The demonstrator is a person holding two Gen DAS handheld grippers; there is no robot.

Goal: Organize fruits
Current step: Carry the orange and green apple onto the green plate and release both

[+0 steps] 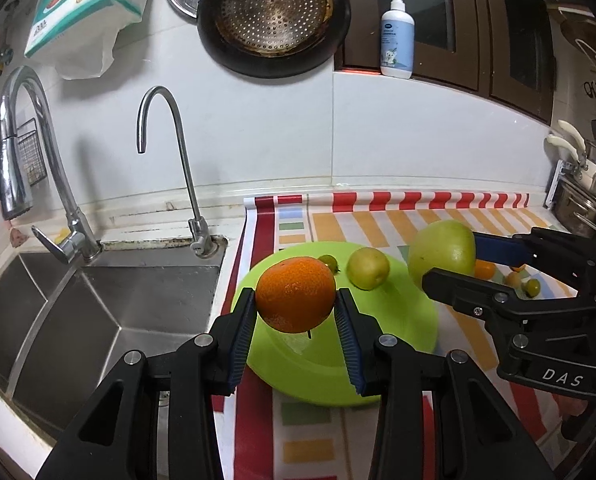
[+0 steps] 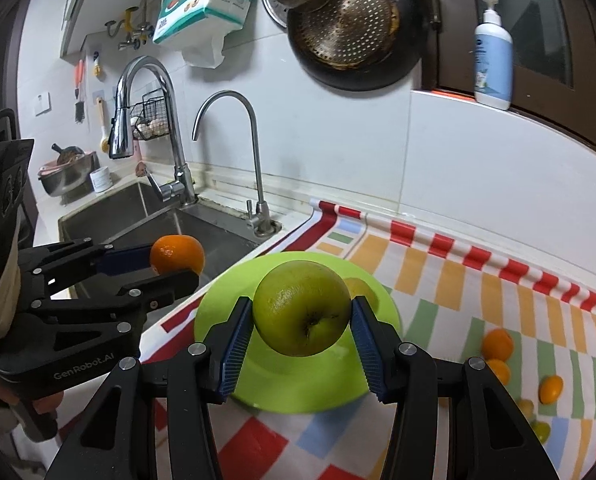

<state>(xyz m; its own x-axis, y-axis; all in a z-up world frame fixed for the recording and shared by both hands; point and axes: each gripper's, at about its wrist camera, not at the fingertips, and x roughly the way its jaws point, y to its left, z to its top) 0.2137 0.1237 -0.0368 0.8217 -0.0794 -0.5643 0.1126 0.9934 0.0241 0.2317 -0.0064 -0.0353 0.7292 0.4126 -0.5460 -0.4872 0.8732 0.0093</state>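
My left gripper (image 1: pixel 296 300) is shut on an orange (image 1: pixel 295 294), held in the air over the near left part of a lime-green plate (image 1: pixel 402 320). On that plate lie a small yellow-green fruit (image 1: pixel 367 268) and a tiny greenish one (image 1: pixel 329 262). My right gripper (image 2: pixel 302 316) is shut on a big green apple (image 2: pixel 302 308) above the same plate (image 2: pixel 282 384). From the left wrist view the right gripper (image 1: pixel 450 264) and its apple (image 1: pixel 442 254) hang at the plate's right edge. The right wrist view shows the left gripper (image 2: pixel 174 262) with the orange (image 2: pixel 177 254) near the sink.
A steel sink (image 1: pixel 98 312) with two taps (image 1: pixel 170 160) lies left of the plate. A striped cloth (image 2: pixel 478 280) covers the counter; several small orange and yellow fruits (image 2: pixel 498 346) lie on it at the right. A pan (image 1: pixel 274 16) and soap bottle (image 1: pixel 397 36) hang behind.
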